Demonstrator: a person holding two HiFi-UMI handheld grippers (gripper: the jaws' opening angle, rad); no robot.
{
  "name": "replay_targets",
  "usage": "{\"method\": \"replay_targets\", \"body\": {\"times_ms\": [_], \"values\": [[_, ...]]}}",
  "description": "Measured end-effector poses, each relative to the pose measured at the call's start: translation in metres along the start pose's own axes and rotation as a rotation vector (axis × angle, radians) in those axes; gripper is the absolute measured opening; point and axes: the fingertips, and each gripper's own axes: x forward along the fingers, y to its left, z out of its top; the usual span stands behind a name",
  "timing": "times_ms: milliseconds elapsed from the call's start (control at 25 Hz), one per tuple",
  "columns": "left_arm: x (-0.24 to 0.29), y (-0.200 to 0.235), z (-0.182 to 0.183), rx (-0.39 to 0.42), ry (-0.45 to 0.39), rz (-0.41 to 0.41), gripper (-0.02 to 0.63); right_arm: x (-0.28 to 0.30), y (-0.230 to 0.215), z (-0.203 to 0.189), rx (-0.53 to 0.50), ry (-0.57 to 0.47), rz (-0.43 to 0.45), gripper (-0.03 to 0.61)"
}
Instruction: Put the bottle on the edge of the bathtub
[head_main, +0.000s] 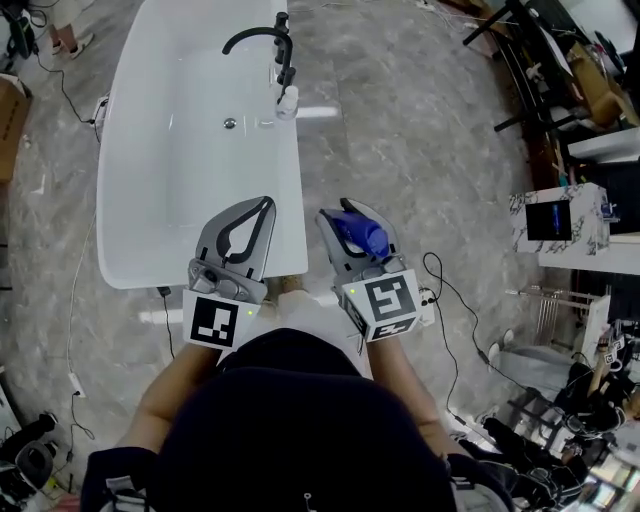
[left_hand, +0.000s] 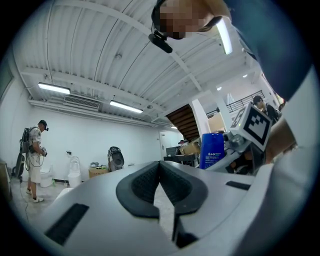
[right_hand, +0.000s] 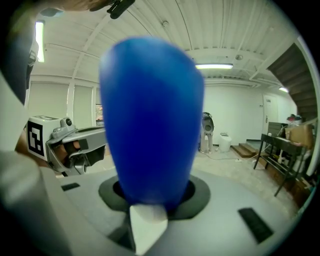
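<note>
A blue bottle (head_main: 361, 236) lies between the jaws of my right gripper (head_main: 350, 208), which is shut on it. In the right gripper view the bottle (right_hand: 152, 120) fills the centre, its white cap (right_hand: 147, 221) pointing back at the camera. The white bathtub (head_main: 292, 190) stands at the upper left of the head view. My left gripper (head_main: 267, 203) hovers over the tub's near right corner, shut, with nothing between its jaws (left_hand: 160, 164). The bottle is held above the floor, just right of the tub's rim. From the left gripper view the bottle (left_hand: 212, 150) shows at the right.
A black faucet (head_main: 262, 40) and a small white container (head_main: 287, 101) sit on the tub's far right rim. Cables (head_main: 452, 300) trail over the marble floor. A white cabinet (head_main: 560, 225) and black frames (head_main: 530, 80) stand at the right. A person (left_hand: 34, 150) stands far off.
</note>
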Motion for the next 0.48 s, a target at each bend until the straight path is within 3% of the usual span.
{"method": "replay_targets", "body": {"times_ms": [480], "values": [[-0.004, -0.001, -0.057, 0.010, 0.043, -0.055, 0.002, 0.053, 0.015, -0.064, -0.023, 0.065, 0.087, 0.141]]}}
